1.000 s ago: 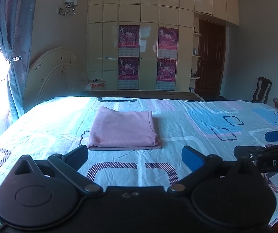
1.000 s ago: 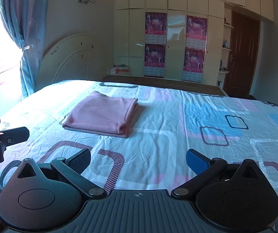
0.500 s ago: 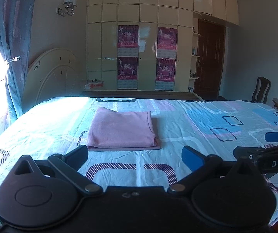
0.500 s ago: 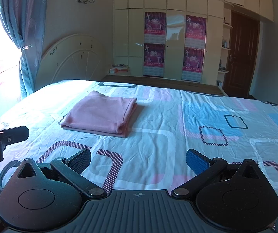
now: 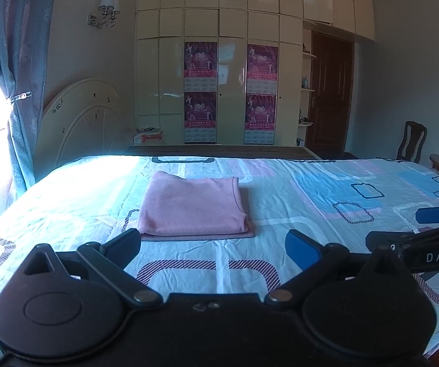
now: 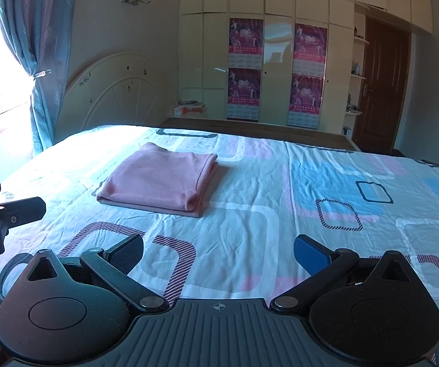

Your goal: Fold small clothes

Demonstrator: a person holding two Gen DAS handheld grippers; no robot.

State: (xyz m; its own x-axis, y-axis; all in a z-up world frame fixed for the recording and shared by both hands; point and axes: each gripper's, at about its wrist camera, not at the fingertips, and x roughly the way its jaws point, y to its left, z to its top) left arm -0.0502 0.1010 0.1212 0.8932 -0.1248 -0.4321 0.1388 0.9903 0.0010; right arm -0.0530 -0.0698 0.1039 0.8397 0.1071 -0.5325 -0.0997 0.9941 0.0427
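A pink garment [image 5: 192, 206] lies folded into a neat rectangle on the patterned bed sheet [image 5: 280, 214]. In the right wrist view it [image 6: 158, 179] lies ahead and to the left. My left gripper [image 5: 213, 244] is open and empty, just short of the garment's near edge. My right gripper [image 6: 219, 252] is open and empty, well back from the garment and to its right. The right gripper also shows at the right edge of the left wrist view [image 5: 415, 235], and the left gripper at the left edge of the right wrist view [image 6: 5, 211].
A cream headboard [image 5: 78, 128] and blue curtain [image 5: 20, 76] stand at the left by a bright window. Wardrobes with posters [image 5: 231, 98] line the far wall. A dark door [image 5: 329, 98] and a chair [image 5: 410, 142] are at the right.
Both grippers have drawn back very slightly from the folded garment. The garment has not moved.
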